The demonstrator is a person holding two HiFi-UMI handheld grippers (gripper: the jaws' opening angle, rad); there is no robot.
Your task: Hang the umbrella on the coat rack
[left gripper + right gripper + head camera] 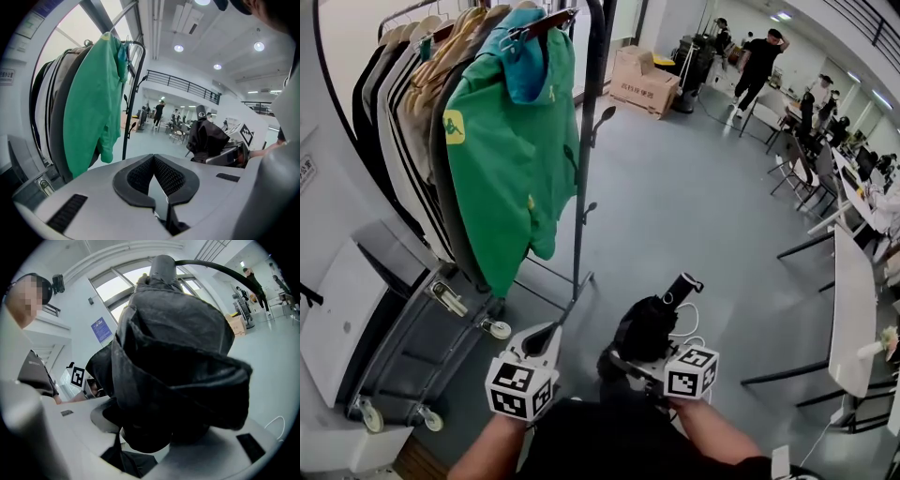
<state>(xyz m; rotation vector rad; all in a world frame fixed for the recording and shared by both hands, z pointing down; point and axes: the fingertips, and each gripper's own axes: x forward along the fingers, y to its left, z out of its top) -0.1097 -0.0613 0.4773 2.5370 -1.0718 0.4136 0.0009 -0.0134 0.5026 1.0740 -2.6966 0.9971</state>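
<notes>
At the bottom of the head view, near six o'clock, my two grippers sit side by side over the grey floor [694, 206]. My right gripper [639, 364] is clamped on the folded black umbrella [654, 323], its jaws spread wide around the bunched fabric; the umbrella's stubby end [682, 284] pokes up toward one o'clock from the grip. In the right gripper view the umbrella [178, 362] fills nearly everything, and its crumpled cloth bulges out above the jaws of the right gripper [154, 437]. My left gripper [548, 333] holds nothing: in the left gripper view the tips of its black pads [173, 176] meet, with bare floor beyond them. The rack [586, 169] stands toward eleven o'clock from my hands, well apart from the umbrella, its dark pole running up to twelve o'clock with small hooks [602, 117] sticking out on its right side. A green jacket [511, 150] hangs just beside the pole at its nine o'clock, in front of a row of pale and dark coats [403, 122]. A dark suitcase [422, 347] lies under the coats, near eight o'clock. In the left gripper view the rack [132, 93] and jacket [91, 117] rise at ten o'clock, and the umbrella [206, 136] shows at three o'clock. A box [642, 80] sits near one o'clock, far off.
</notes>
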